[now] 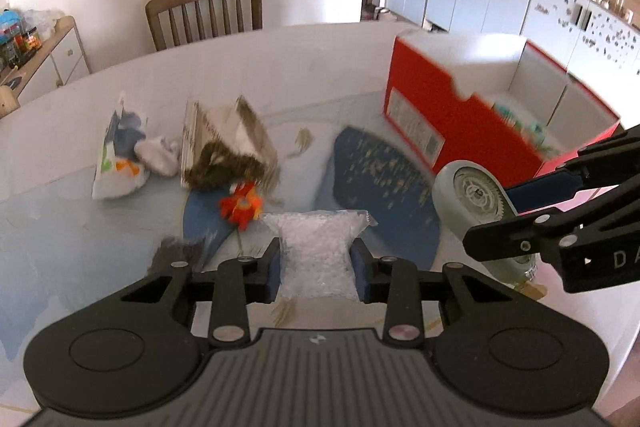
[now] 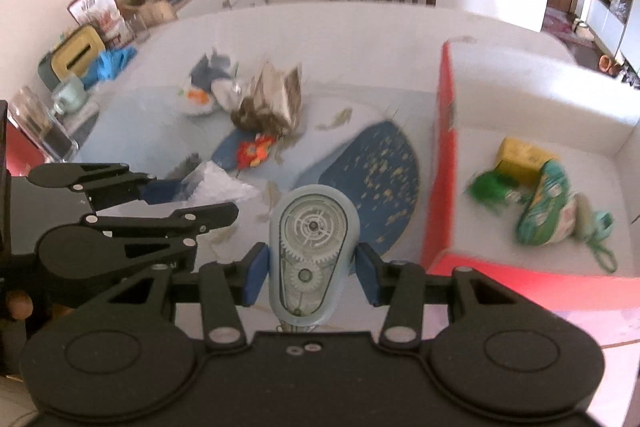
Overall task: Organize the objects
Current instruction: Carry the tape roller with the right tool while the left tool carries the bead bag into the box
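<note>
The box point(image 2: 438, 163) is red outside and white inside. Inside it lie a yellow block point(image 2: 520, 157) and a green toy point(image 2: 490, 187). Beside the box, the mat point(image 2: 380, 167) is dark blue with gold specks.

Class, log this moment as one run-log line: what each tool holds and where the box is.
left tool: clear plastic bag | right tool: correction tape dispenser | red box: right side, open

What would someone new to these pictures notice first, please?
Probably the red box at the table's right side, open-topped, with a yellow block and a green pouch inside. Next, each gripper's load: the right gripper clamps a correction-tape dispenser, and the left gripper a clear crinkly bag.
</note>
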The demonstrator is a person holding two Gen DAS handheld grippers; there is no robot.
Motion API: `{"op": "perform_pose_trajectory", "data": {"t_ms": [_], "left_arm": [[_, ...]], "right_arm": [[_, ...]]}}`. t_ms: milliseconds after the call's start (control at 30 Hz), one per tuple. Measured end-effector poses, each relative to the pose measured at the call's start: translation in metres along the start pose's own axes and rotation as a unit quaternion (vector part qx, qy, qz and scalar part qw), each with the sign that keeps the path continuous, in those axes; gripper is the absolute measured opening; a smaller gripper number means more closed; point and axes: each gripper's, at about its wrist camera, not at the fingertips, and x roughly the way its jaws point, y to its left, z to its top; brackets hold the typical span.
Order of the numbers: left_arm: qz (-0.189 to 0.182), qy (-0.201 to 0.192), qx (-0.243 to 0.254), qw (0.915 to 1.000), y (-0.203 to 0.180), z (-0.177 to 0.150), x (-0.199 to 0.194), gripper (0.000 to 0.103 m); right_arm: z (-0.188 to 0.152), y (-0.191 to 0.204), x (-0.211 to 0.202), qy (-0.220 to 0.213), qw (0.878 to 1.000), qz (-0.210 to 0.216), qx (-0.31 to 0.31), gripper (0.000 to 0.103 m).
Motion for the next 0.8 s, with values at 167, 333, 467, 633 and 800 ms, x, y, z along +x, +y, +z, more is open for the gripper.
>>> {"op": "perform_pose_trajectory", "data": {"t_ms": [167,333,467,633,800], "left_arm": [[-0.011,-0.018,-0.001,0.9998,-0.019,0.024,-0.015,0.034],[-0.023,-0.037,0.016,0.9989,-0.048,0.049,-0.024,0.034],[-0.031,-0.048,0.034,0.9978,-0.074,0.07,-0.024,0.034],[-0.037,-0.052,0.053,0.9966,-0.107,0.093,-0.013,0.034],[-0.04,-0.049,0.072,0.9954,-0.14,0.11,0.002,0.034]], "right_arm": [[0.012,-0.02,-0.024,-0.023,1.0,-0.002,0.006,0.046],[0.021,-0.048,-0.047,-0.047,0.999,-0.008,0.015,0.046],[0.026,-0.074,-0.063,-0.066,0.997,-0.022,0.02,0.046],[0.033,-0.113,-0.076,-0.082,0.995,-0.046,0.032,0.046],[0.036,-0.155,-0.082,-0.089,0.993,-0.066,0.047,0.046]]}}
